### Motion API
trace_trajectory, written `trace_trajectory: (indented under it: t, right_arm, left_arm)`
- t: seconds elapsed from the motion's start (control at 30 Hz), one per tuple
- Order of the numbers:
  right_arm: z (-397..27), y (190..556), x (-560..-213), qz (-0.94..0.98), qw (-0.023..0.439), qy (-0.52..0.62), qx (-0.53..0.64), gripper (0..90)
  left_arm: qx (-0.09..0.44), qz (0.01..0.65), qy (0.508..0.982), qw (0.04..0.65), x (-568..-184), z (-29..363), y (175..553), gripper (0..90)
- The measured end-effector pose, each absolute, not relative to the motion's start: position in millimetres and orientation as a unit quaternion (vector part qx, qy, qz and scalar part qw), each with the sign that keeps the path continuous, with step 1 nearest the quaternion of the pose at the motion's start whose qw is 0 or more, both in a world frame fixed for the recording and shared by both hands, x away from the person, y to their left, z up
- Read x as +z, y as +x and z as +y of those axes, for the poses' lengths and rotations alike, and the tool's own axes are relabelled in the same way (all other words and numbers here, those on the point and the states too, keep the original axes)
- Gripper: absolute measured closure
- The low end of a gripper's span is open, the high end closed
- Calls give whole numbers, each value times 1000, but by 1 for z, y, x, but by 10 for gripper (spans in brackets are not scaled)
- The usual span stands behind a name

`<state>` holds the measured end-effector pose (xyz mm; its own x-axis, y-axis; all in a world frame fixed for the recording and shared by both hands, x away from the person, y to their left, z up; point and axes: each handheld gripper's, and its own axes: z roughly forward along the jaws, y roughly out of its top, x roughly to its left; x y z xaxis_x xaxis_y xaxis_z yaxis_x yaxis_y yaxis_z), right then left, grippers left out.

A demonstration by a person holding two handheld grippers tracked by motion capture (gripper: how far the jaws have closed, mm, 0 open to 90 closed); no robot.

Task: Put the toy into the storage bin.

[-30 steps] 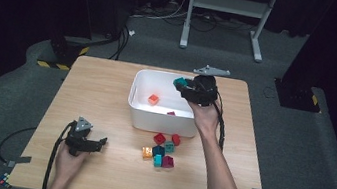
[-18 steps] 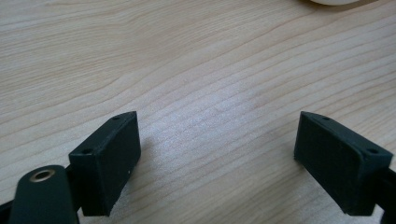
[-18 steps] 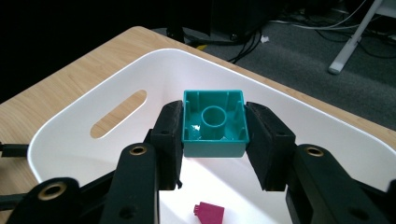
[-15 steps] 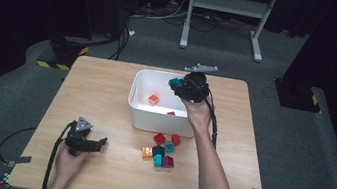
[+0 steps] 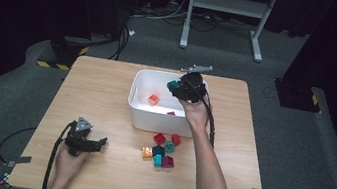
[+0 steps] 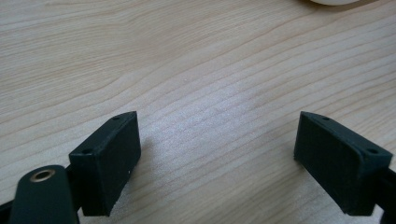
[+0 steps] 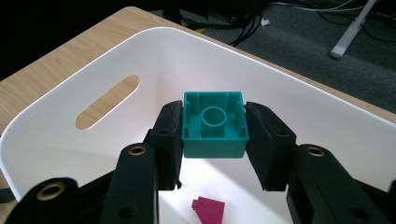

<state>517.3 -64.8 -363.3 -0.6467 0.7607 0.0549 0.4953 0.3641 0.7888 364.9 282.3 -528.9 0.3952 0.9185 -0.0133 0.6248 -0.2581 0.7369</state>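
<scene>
Teal brick [image 7: 214,125]: hollow, rigid, light plastic; right gripper [image 7: 214,140] jaws clamp 2 flat side walls over bin [image 7: 299,107]; left gripper [image 6: 229,158] released.

Glossy teal plastic brick [image 7: 214,124], smooth white plastic bin [image 7: 93,65], matt wood-grain table [image 6: 196,60].

Bright overhead light on the table [image 5: 106,90] – dark surroundings beyond it. The tub [image 7: 299,112] glares white, and short soft shadows sit under the jaws. Everything looks sharp.
</scene>
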Motion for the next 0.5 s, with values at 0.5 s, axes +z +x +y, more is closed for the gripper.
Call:
trace_trajectory:
  t: [0.5]
  right_arm:
    - [-73,511,-363,804,168,387,420,487]
  left_arm:
    - [216,506,763,340,-529,282,365,147]
